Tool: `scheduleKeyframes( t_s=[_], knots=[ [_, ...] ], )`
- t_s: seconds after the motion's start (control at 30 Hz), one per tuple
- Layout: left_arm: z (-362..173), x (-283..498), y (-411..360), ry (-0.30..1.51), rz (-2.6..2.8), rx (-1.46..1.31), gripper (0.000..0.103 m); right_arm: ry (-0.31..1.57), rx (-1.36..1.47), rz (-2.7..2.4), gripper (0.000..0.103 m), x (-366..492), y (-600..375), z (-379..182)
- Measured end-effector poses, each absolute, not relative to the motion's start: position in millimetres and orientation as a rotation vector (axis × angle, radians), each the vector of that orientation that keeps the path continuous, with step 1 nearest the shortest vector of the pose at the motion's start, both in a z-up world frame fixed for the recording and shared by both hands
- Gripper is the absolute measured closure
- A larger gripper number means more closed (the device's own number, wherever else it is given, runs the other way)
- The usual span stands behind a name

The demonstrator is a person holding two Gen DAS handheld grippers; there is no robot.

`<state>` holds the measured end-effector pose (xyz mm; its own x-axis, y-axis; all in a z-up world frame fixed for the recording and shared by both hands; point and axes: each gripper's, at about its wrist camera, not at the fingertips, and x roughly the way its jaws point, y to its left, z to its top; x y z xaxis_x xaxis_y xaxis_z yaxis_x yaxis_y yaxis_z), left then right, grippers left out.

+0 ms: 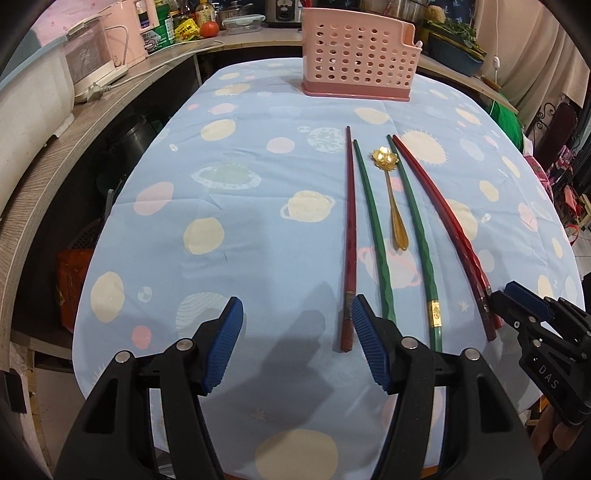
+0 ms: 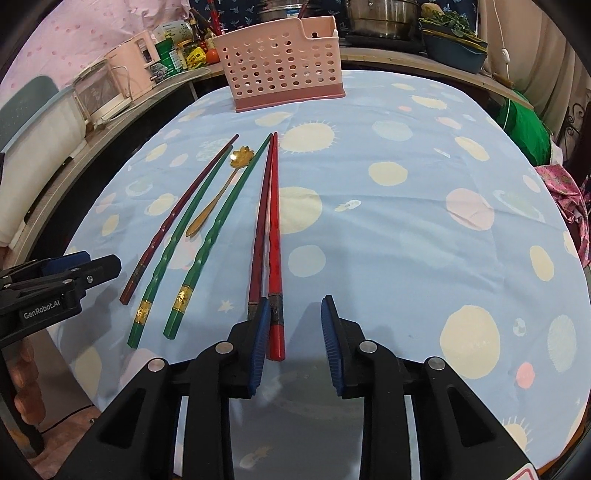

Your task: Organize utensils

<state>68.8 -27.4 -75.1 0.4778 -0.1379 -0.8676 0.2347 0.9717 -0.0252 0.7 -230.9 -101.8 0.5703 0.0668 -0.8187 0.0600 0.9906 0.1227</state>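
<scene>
On the blue planet-print tablecloth lie a dark red chopstick [image 1: 349,236], two green chopsticks [image 1: 373,229] [image 1: 417,236], a gold flower-bowl spoon [image 1: 391,195] and a pair of red chopsticks [image 2: 271,236], side by side. A pink perforated utensil holder [image 1: 356,55] stands at the far edge. My left gripper [image 1: 297,332] is open and empty, its right pad by the dark red chopstick's butt end. My right gripper [image 2: 293,332] is open, with the bright red chopstick's butt end [image 2: 276,332] between the jaws near the left pad. It also shows at the right of the left wrist view [image 1: 498,299].
A wooden counter [image 1: 48,177] curves along the left with a pink appliance [image 1: 107,44], bottles and a tomato [image 1: 209,28]. Pots and a blue dish stand behind the holder. Green and pink fabric [image 2: 565,192] lies off the table's right side.
</scene>
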Motion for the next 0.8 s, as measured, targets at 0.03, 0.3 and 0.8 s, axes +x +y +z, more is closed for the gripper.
scheduleKeyframes(
  t_s=[0.03, 0.3, 0.8],
  knots=[
    [-75.8, 68.2, -28.6, 1.050, -0.233, 0.103, 0.045, 0.965, 0.139, 0.007, 0.081, 0.6, -229.9, -101.9],
    [-85.6, 68.8, -33.3, 1.078, -0.259, 0.100, 0.045, 0.974, 0.112, 0.006, 0.092, 1.0, -225.0, -105.2],
    [-92.5, 72.0, -33.9, 1.094, -0.282, 0.084, 0.079, 0.973, 0.123, 0.006, 0.095, 1.1, -227.7, -105.5]
  ],
)
